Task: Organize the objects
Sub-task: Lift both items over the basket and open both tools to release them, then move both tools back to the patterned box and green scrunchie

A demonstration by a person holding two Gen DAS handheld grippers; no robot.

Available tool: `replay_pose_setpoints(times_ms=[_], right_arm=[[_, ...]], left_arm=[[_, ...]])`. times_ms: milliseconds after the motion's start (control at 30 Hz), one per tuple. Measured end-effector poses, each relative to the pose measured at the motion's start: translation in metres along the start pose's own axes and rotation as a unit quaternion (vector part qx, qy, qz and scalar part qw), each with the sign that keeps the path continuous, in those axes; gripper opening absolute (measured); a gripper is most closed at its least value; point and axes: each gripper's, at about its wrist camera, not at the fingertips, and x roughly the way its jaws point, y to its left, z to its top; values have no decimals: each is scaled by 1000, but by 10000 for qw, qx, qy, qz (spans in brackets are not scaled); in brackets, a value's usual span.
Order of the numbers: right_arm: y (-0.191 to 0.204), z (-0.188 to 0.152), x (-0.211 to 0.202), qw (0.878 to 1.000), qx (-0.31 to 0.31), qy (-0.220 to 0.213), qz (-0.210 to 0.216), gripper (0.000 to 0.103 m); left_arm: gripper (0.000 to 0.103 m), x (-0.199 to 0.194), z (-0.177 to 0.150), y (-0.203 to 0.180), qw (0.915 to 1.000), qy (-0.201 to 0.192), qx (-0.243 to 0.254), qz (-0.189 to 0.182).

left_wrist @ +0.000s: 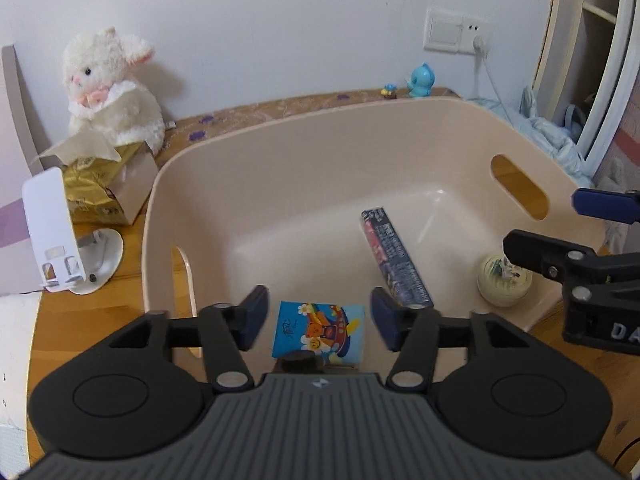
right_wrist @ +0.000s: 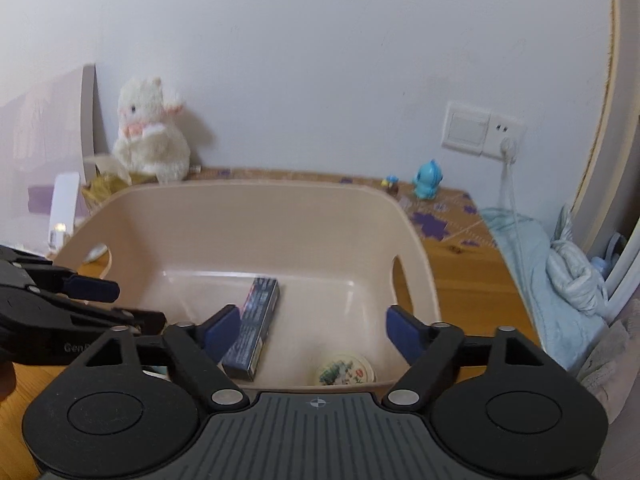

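A beige plastic bin (left_wrist: 280, 148) with handle slots stands on the wooden desk. Inside lie a dark long box (left_wrist: 396, 258), a round cream tin (left_wrist: 505, 280) and a small blue card with a cartoon bear (left_wrist: 319, 329) at the near wall. My left gripper (left_wrist: 318, 314) is open above the near rim, its pads either side of the blue card without touching it. My right gripper (right_wrist: 316, 330) is open over the bin (right_wrist: 256, 216), above the long box (right_wrist: 256, 328) and the tin (right_wrist: 346, 370). The right gripper also shows in the left wrist view (left_wrist: 560, 236).
A white plush lamb (left_wrist: 108, 88) sits by the wall behind a gold tissue box (left_wrist: 100, 188). A white phone stand (left_wrist: 60, 236) is left of the bin. A blue toy figure (left_wrist: 420, 82) stands at the back. Light blue bedding (right_wrist: 552, 280) lies to the right.
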Motion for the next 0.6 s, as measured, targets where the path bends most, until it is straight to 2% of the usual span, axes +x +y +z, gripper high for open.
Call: replay_pose_setpoints(times_ms=[33,167,600], right_arm=[[-1,0,-5,10000,18,-55,-1,95],[-2,-3,-27,9998,11,-219,-30,102],[-10,-35,-69,9997,53,-199,-126,103]], left_arm=[[78,-5,0,0,10000,-69,-16,68],[85,-24,-2,-1,9996,-236,-44,121],[92,-70,-30,4,9988,-431,-186,167]])
